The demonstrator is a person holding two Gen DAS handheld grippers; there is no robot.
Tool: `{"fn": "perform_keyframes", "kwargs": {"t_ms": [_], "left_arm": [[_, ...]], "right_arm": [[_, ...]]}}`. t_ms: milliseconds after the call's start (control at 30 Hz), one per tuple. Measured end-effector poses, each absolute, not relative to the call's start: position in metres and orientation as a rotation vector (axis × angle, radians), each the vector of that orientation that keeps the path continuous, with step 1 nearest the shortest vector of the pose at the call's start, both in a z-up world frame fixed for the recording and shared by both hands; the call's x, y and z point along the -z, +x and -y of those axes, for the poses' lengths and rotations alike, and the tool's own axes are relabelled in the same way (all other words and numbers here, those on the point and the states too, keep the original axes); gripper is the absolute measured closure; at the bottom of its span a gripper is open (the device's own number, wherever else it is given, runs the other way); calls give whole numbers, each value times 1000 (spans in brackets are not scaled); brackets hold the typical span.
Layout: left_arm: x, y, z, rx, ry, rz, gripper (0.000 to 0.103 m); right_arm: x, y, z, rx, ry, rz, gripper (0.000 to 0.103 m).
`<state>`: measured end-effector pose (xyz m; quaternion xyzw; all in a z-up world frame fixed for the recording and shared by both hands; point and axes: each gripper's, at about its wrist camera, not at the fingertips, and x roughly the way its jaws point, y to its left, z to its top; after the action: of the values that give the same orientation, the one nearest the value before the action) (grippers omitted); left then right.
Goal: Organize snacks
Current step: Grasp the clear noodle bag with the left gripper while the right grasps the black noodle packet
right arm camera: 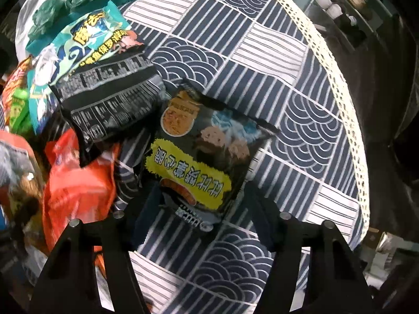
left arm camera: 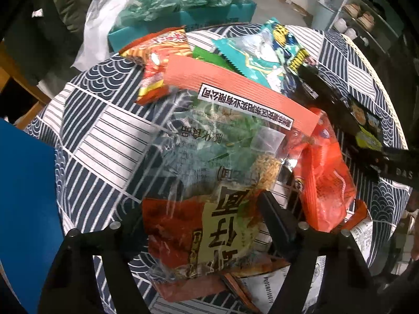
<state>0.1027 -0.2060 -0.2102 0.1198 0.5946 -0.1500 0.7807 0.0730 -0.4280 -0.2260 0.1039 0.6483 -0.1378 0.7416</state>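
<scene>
A big clear noodle snack bag (left arm camera: 209,172) with a salmon header strip lies on the patterned tablecloth (left arm camera: 104,136). My left gripper (left arm camera: 201,209) points down at it, and its fingers press the crumpled lower end from both sides. A black packet with a yellow label (right arm camera: 207,157) sits under my right gripper (right arm camera: 204,196), whose fingers pinch its narrowed lower end. That black packet (left arm camera: 366,128) shows at the right of the left wrist view, beside part of the right gripper's body.
More snacks are piled behind: an orange-red bag (left arm camera: 324,183), a teal bag (right arm camera: 86,39), a black bag with white print (right arm camera: 110,99), and a red and yellow packet (left arm camera: 157,60). A teal box (left arm camera: 183,21) holds plastic bags. The lace-edged table rim (right arm camera: 340,99) curves right.
</scene>
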Motion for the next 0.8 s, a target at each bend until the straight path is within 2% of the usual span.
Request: {"fn": "perform_keyframes", "kwargs": {"t_ms": [233, 267, 300, 333, 467, 500, 567, 700, 800], "left_arm": [[202, 117, 184, 281, 144, -1309, 46], [201, 119, 181, 282, 124, -1316, 48], [200, 121, 178, 283, 111, -1321, 51], [199, 123, 178, 286, 99, -1325, 53], [198, 128, 169, 293, 54, -1342, 56], [199, 129, 167, 293, 43, -1345, 55], [200, 127, 165, 278, 35, -1353, 48], [203, 125, 166, 239, 37, -1350, 24], [204, 124, 172, 245, 70, -1341, 24]], "right_arm": [[217, 47, 457, 332, 370, -1414, 39], [215, 46, 462, 333, 405, -1399, 33], [211, 45, 466, 332, 461, -1369, 21], [209, 44, 471, 346, 485, -1354, 18], [208, 57, 476, 367, 466, -1329, 18], [211, 63, 475, 371, 454, -1334, 18], [219, 74, 474, 374, 437, -1353, 18], [240, 80, 473, 381, 417, -1377, 18], [246, 85, 468, 380, 393, -1389, 18]]}}
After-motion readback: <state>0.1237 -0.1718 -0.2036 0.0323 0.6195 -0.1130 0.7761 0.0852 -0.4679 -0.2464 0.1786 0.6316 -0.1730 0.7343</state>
